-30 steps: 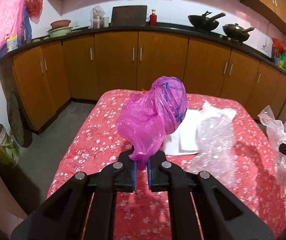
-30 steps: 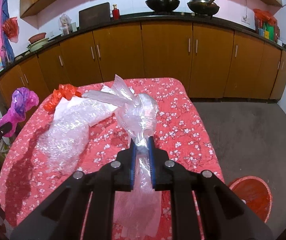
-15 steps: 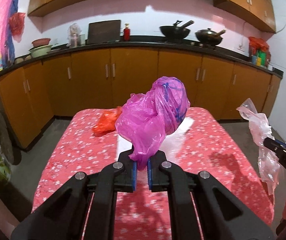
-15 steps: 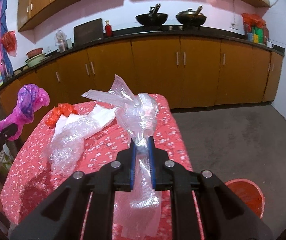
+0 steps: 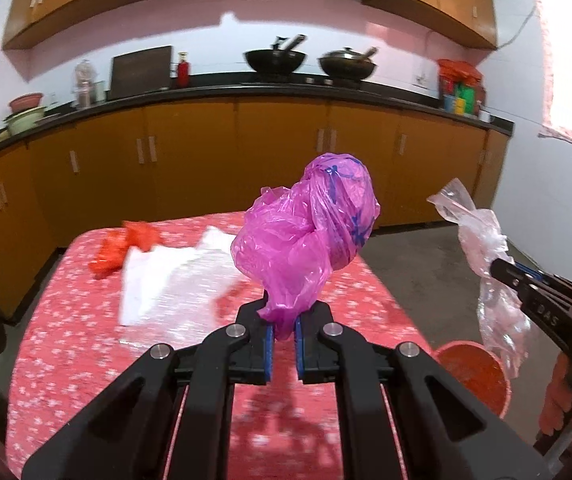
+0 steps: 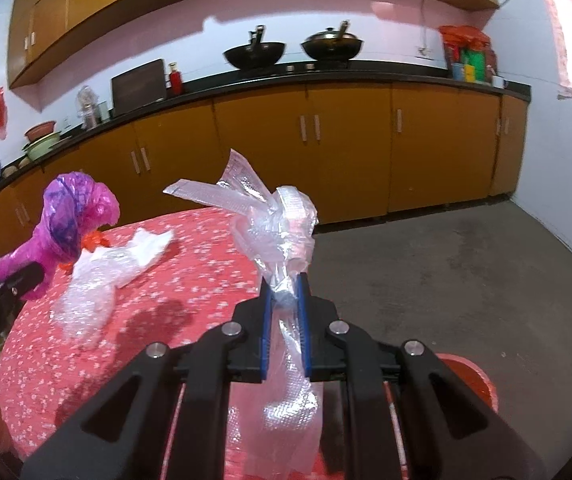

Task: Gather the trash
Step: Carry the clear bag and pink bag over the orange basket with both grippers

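Note:
My left gripper (image 5: 284,314) is shut on a crumpled magenta plastic bag (image 5: 309,236) and holds it above the red flowered table (image 5: 66,344). My right gripper (image 6: 284,290) is shut on a clear plastic bag (image 6: 276,224) and holds it over the table's right edge. Each gripper shows in the other view: the right one with the clear bag (image 5: 481,240), the left one with the magenta bag (image 6: 70,220). A red bin stands on the floor to the right of the table (image 5: 473,372) (image 6: 469,376).
On the table lie a red plastic bag (image 5: 126,244), white paper (image 5: 154,276) and bubble wrap (image 6: 94,280). Brown cabinets (image 6: 345,140) with woks on the counter line the far wall. Grey floor (image 6: 465,264) lies to the right.
Both grippers have swung to the right with their bags. The red bin has come into the left wrist view and sits closer below the right gripper.

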